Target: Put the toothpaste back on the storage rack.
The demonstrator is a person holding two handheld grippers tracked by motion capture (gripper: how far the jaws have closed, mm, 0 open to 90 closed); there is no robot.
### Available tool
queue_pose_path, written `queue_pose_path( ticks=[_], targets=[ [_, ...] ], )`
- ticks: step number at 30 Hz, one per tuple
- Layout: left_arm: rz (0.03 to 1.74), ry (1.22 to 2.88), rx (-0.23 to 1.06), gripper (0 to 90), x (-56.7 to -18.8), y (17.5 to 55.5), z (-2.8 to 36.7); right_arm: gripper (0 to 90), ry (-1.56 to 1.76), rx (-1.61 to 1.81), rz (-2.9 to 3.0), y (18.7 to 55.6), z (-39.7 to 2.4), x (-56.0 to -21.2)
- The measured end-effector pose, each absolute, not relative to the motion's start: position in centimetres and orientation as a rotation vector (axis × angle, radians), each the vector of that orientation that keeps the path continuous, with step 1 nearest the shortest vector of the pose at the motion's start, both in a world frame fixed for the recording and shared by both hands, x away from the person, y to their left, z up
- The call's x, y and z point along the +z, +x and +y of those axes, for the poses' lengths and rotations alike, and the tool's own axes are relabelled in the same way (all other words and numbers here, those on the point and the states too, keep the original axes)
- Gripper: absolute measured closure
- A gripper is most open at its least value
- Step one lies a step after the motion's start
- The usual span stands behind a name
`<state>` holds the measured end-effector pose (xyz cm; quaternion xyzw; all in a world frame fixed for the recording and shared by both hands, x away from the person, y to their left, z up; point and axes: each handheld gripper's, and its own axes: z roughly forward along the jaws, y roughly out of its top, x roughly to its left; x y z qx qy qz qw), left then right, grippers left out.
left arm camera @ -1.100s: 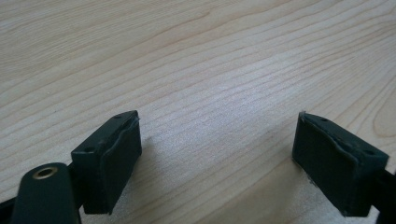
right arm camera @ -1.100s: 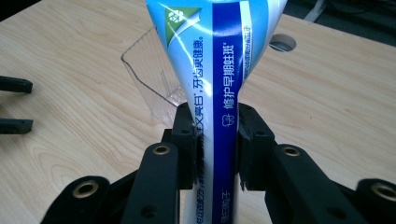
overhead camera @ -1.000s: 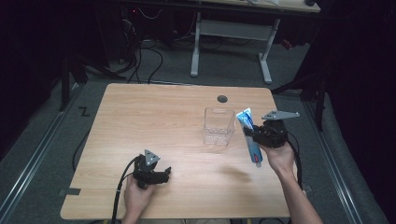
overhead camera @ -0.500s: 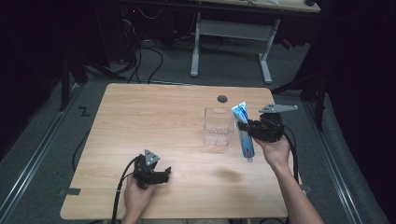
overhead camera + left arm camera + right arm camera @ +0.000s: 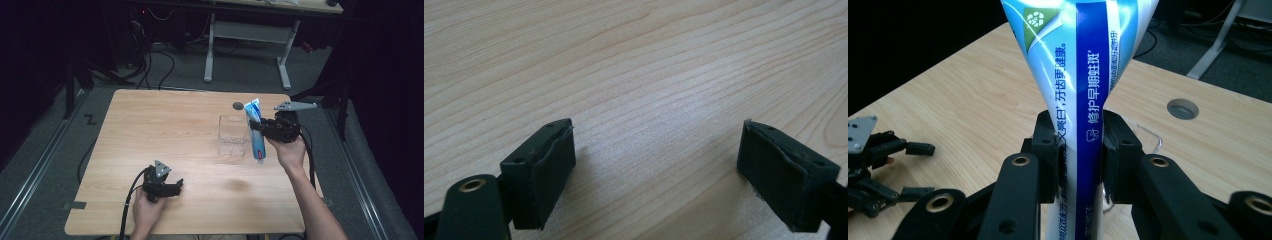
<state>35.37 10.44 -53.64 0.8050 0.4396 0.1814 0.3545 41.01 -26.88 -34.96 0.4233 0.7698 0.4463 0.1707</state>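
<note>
A blue and white toothpaste tube (image 5: 256, 131) (image 5: 1083, 85) stands nearly upright in the air, pinched at its middle by my right gripper (image 5: 255, 128) (image 5: 1079, 150), which is shut on it. The tube hangs just right of a clear plastic box (image 5: 233, 136) that sits on the wooden table (image 5: 165, 130). Near the front left of the table my left gripper (image 5: 172, 187) (image 5: 656, 170) rests low over bare wood, its jaws wide open with nothing between them. In the right gripper view that left gripper (image 5: 883, 165) lies far off at the left.
A round cable hole (image 5: 238, 105) (image 5: 1182, 108) lies in the table behind the clear box. Beyond the table stand a white desk frame (image 5: 250, 40) and loose cables on a dark floor. Each gripper trails a black cable over the table's front edge.
My right gripper has lifted the toothpaste tube and carried it toward the clear box, tipping it more upright. The left gripper has stayed put.
</note>
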Motion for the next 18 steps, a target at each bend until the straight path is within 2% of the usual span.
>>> queue_pose_path(
  ticks=[18],
  targets=[
    [1.136,2.082,0.470,16.0,-53.6,35.4,10.4,71.8,1.201,1.314,2.097,45.1,-24.2,-32.7]
  ],
)
